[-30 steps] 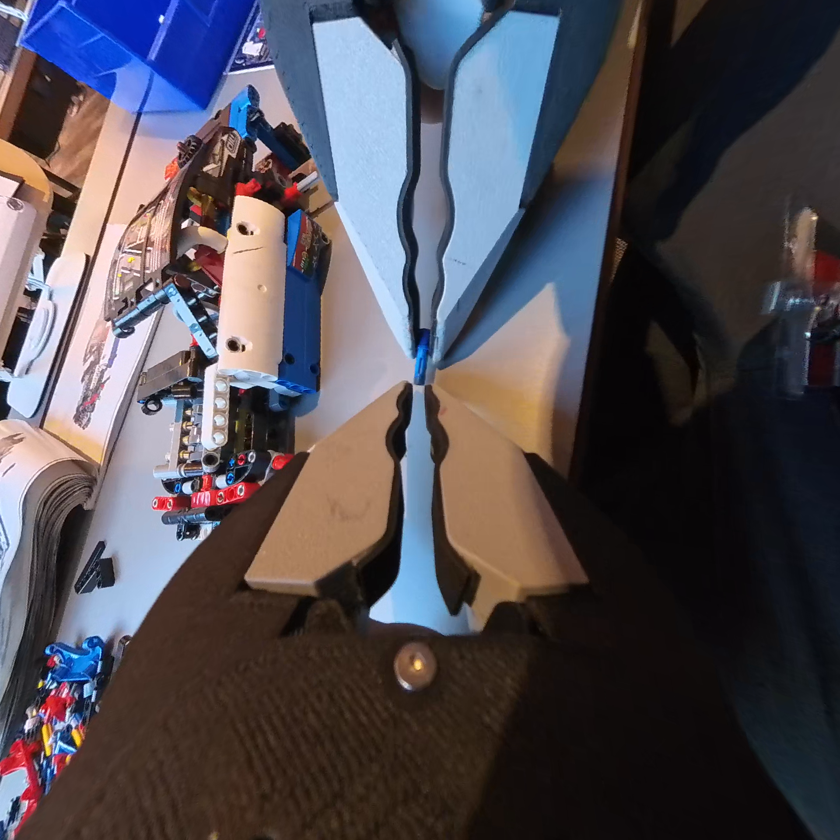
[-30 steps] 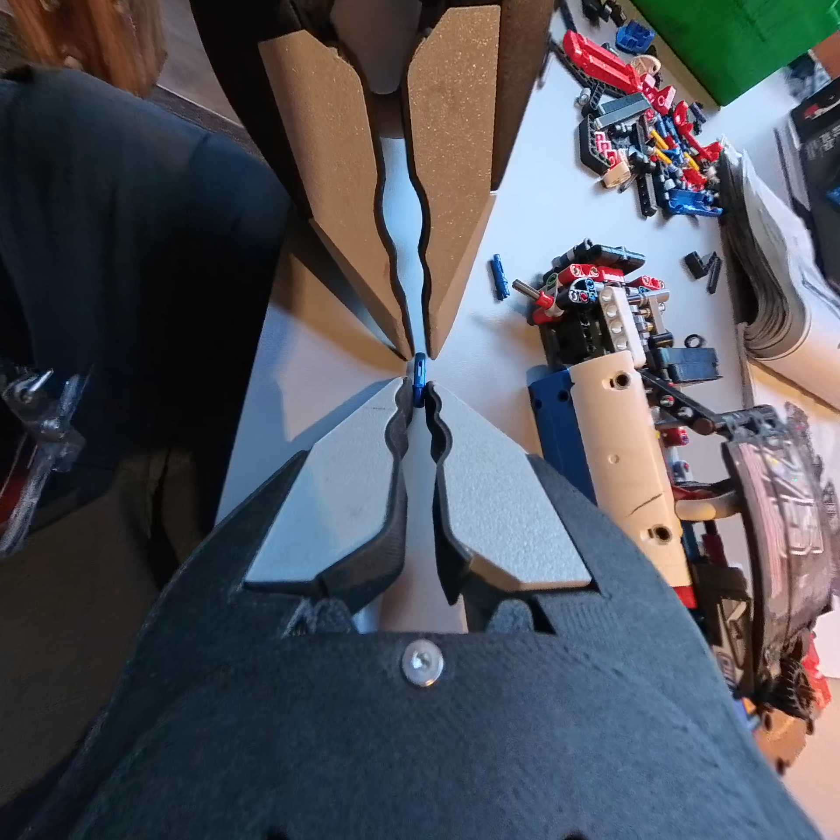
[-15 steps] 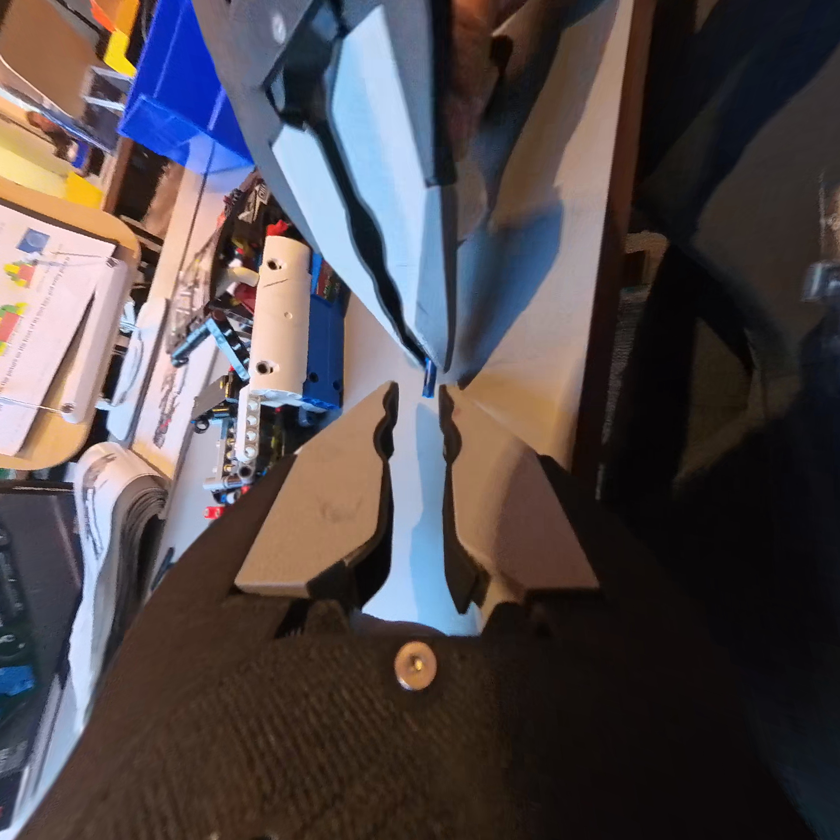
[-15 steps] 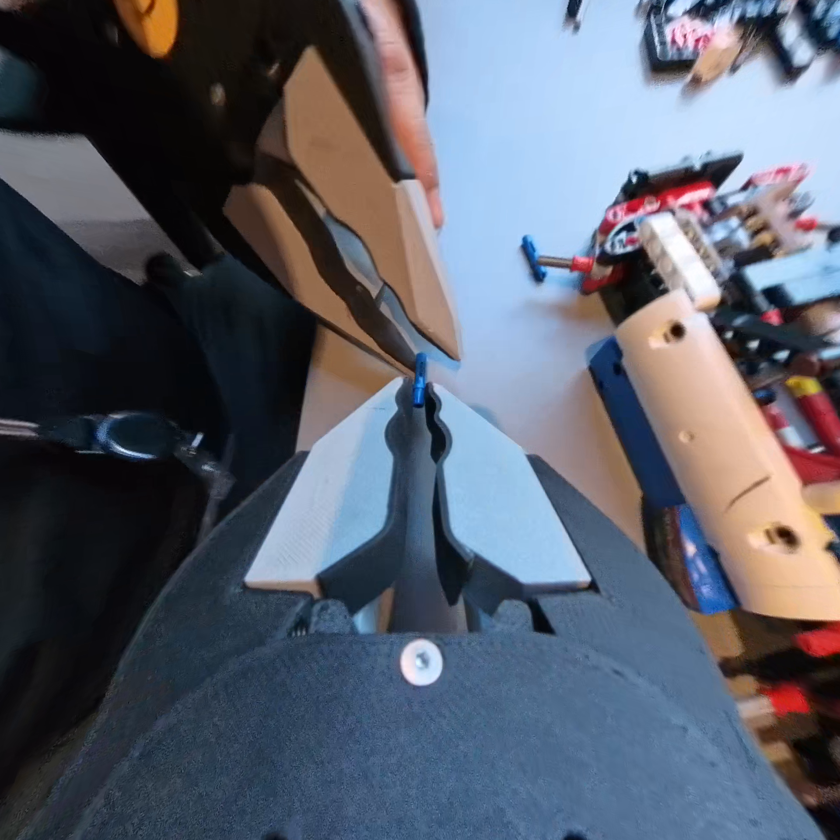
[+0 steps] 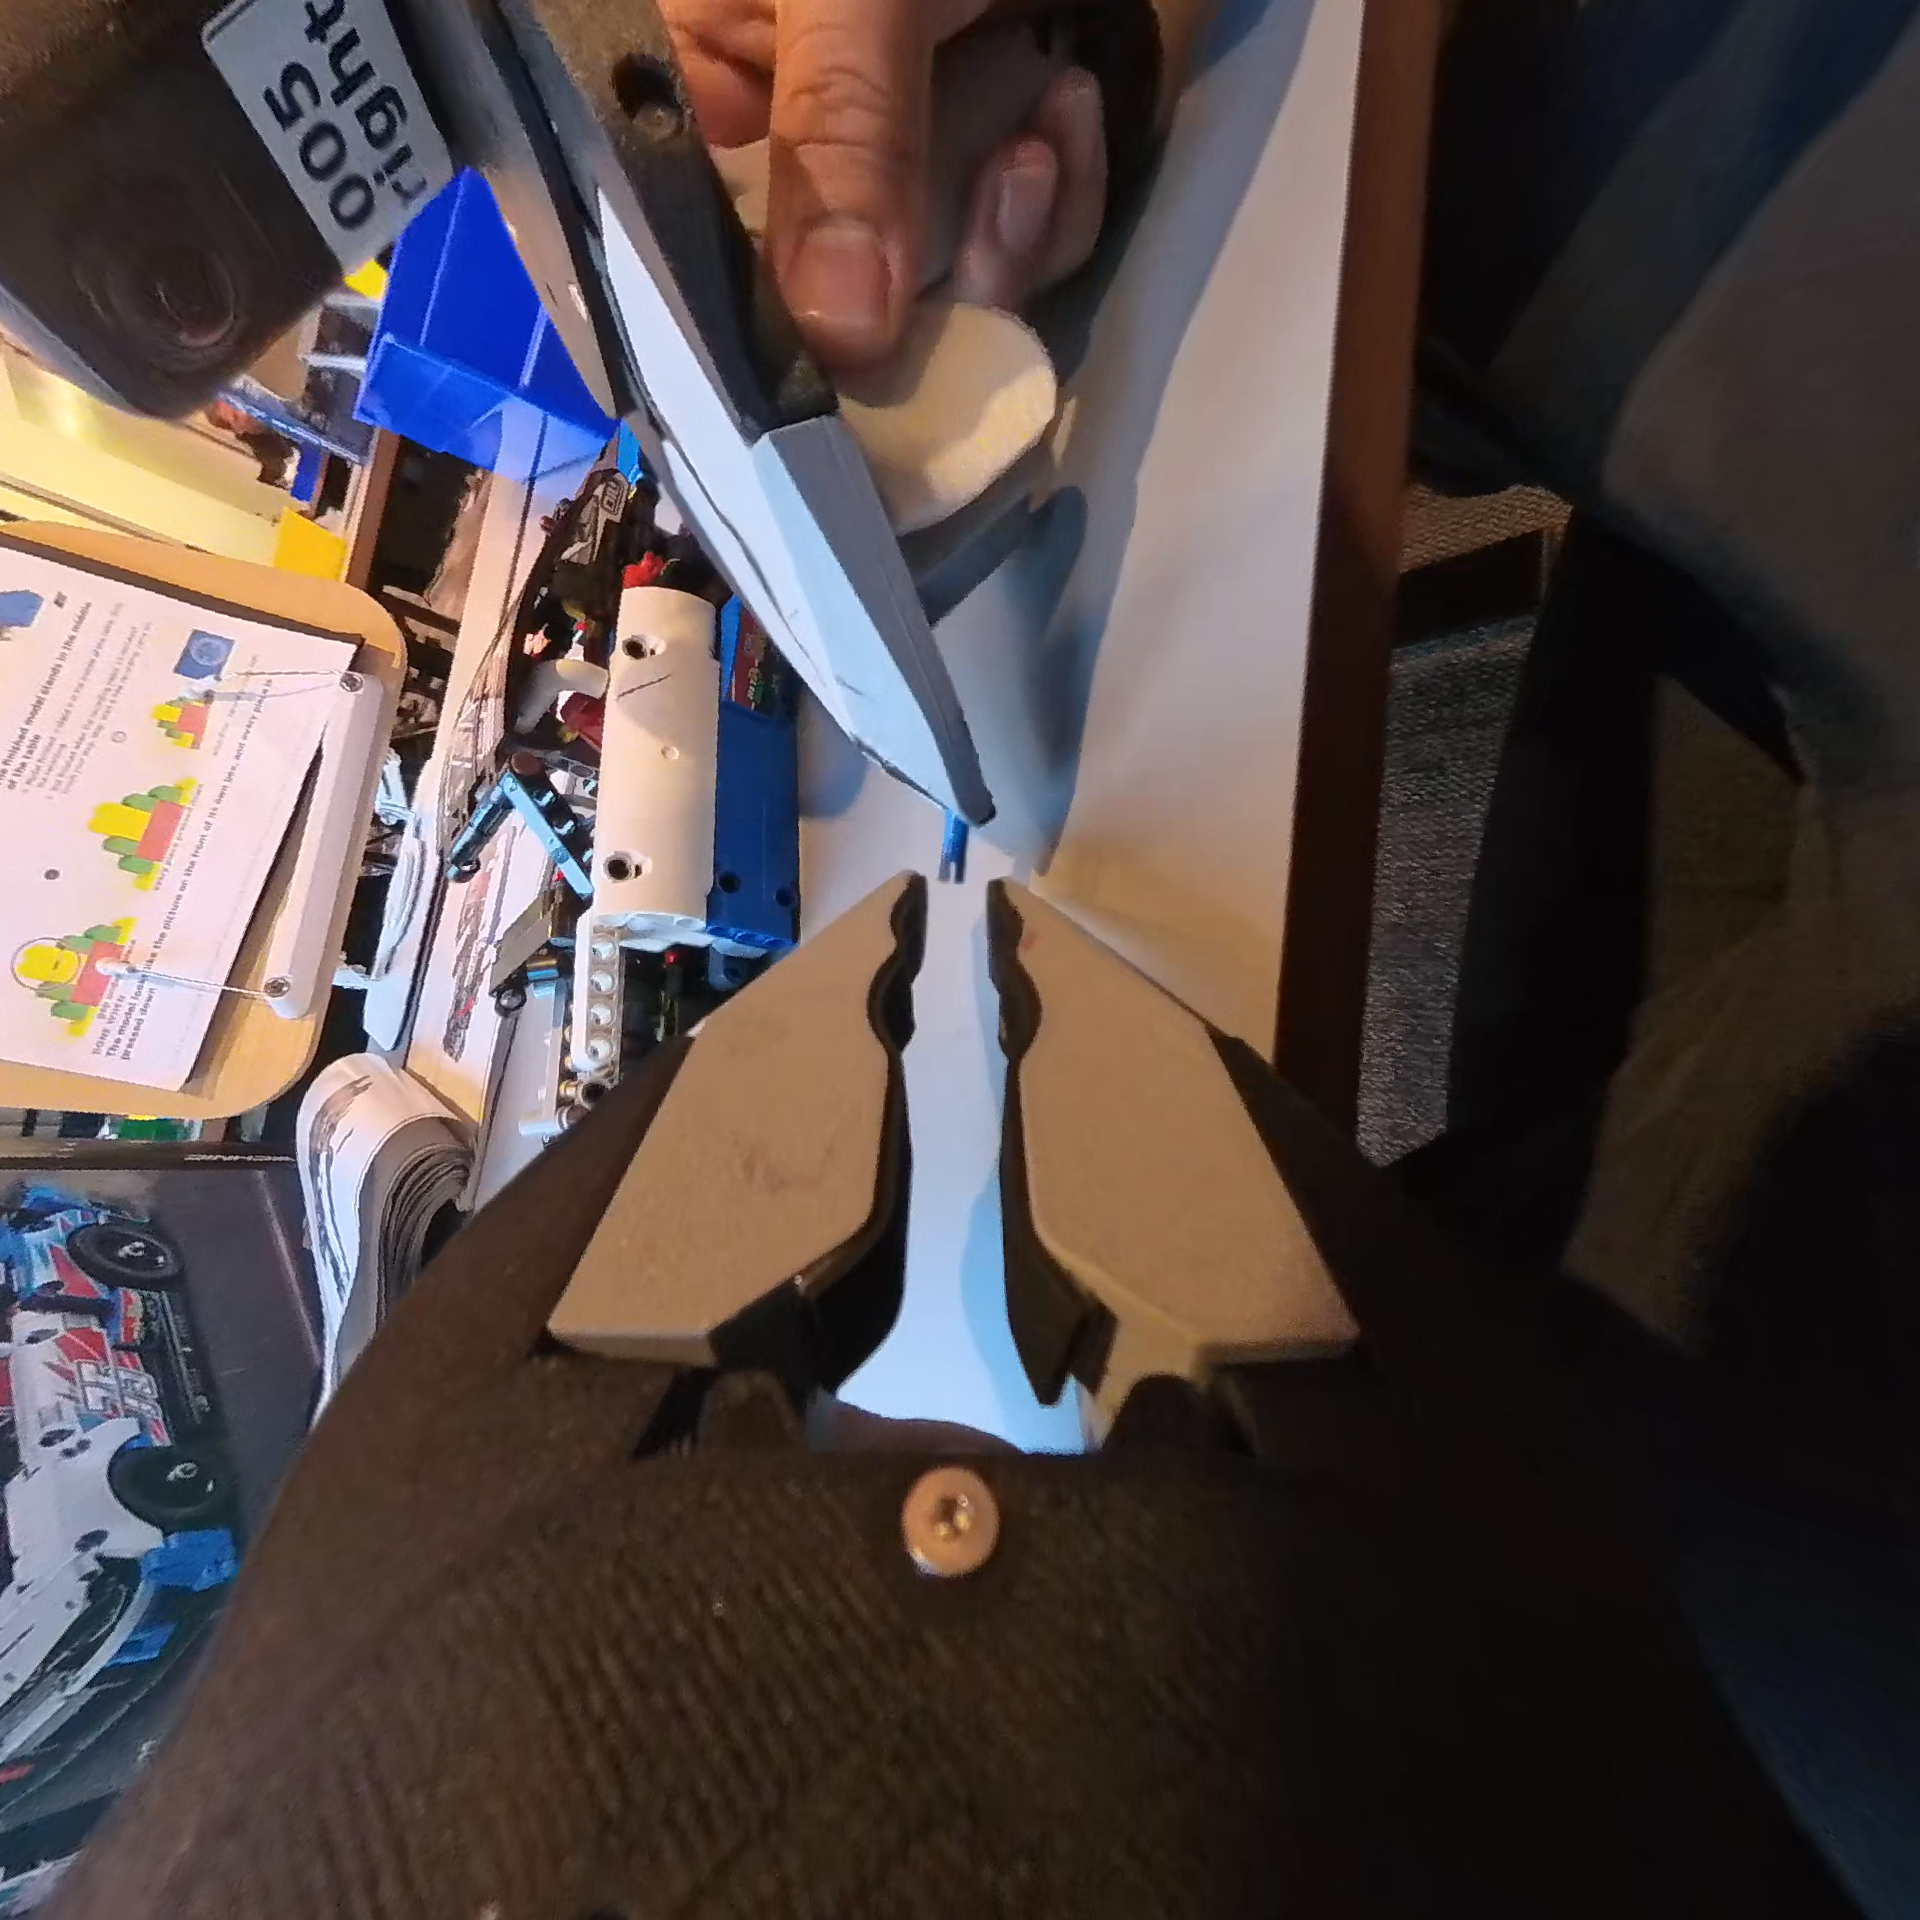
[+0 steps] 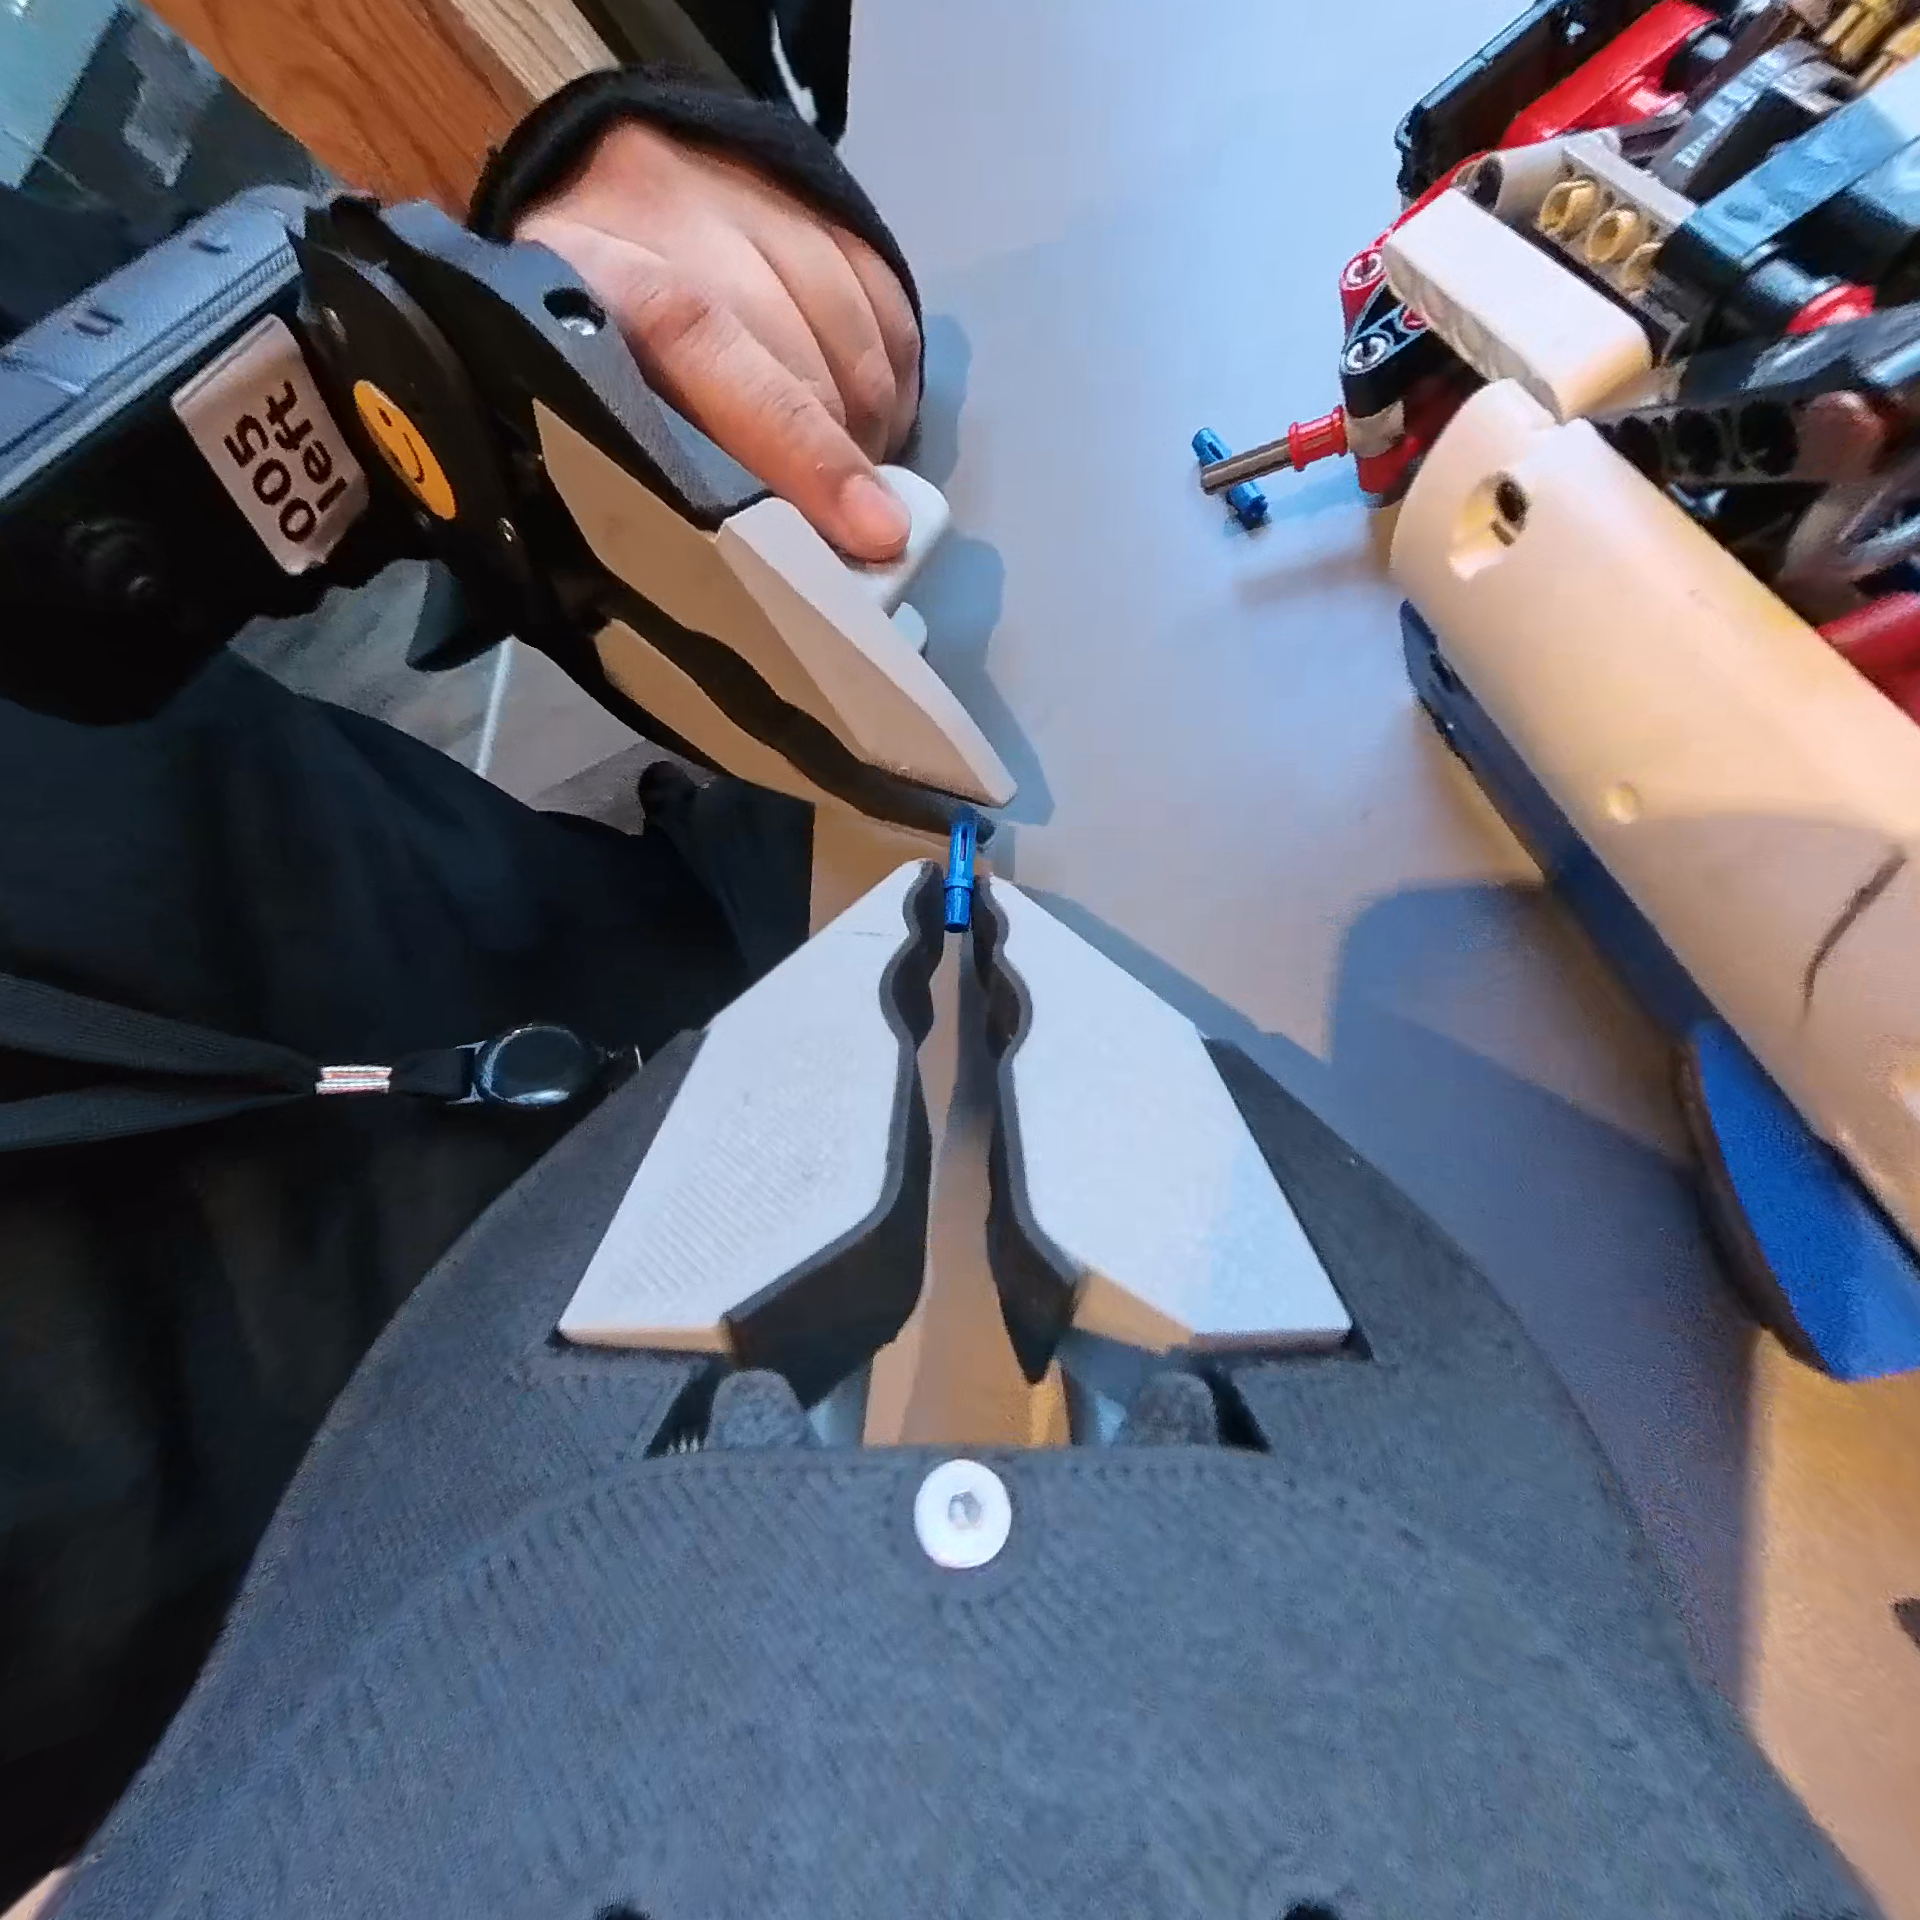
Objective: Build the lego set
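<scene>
Right wrist view showed the right gripper (image 6: pixel 958 891) closed on a small blue pin (image 6: pixel 958 878), pinched at the very tips. The pin's long axis ran along the fingers, its free end projecting forward toward the left gripper (image 6: pixel 971 805). That free end sat just at, possibly touching, the left gripper's tips; contact could not be confirmed.

Left wrist view showed the left gripper (image 5: pixel 951 896) with its jaws parted by a clear gap and nothing between them. The pin (image 5: pixel 952 854) lay directly ahead of this gap, just beyond the tips, hanging from the right gripper (image 5: pixel 971 808), which came in from above.

Both grippers were held above the white table (image 6: pixel 1143 260), near its front edge. The partly built car (image 6: pixel 1621 665) lay well apart to the right of the right gripper, on its side, with a grey axle (image 6: pixel 1262 457) sticking out toward the grippers.

Judgement: the pin was in hand-over or re-grip between the two grippers. The right gripper alone carried it. The next move likely turned on keeping the pin's axis in line with the left gripper's gap. With so short a hold, the pin could twist or drop.
</scene>
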